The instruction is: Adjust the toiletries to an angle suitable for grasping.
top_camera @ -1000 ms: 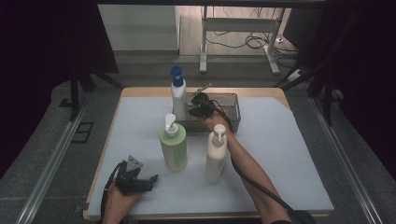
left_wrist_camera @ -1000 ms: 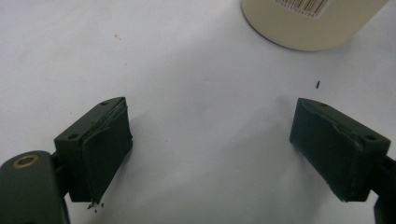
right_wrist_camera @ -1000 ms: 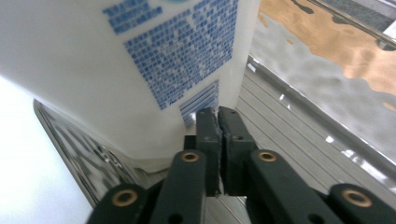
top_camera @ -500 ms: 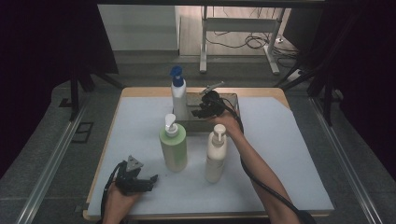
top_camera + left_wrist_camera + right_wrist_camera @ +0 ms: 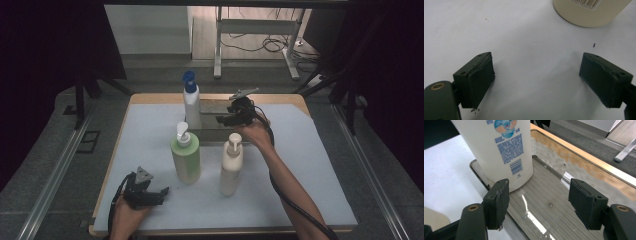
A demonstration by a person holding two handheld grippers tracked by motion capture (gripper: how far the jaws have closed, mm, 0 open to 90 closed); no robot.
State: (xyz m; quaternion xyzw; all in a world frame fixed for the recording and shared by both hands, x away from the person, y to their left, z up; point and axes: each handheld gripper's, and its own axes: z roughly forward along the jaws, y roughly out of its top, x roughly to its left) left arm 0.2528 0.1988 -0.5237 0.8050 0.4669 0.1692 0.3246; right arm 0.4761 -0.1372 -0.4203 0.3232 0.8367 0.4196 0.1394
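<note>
Right gripper open beside white bottle

So the white bottle with the blue pump is standing in the left end of the metal tray at the back of the table. In front of the tray, the green pump bottle sits left, the cream pump bottle just right of it.

Right gripper has just been opening its jaws, nothing between them. It's hovering over a shiny metal tray with a ribbed bottom, and a white bottle with blue print stands in the tray's corner.
</note>
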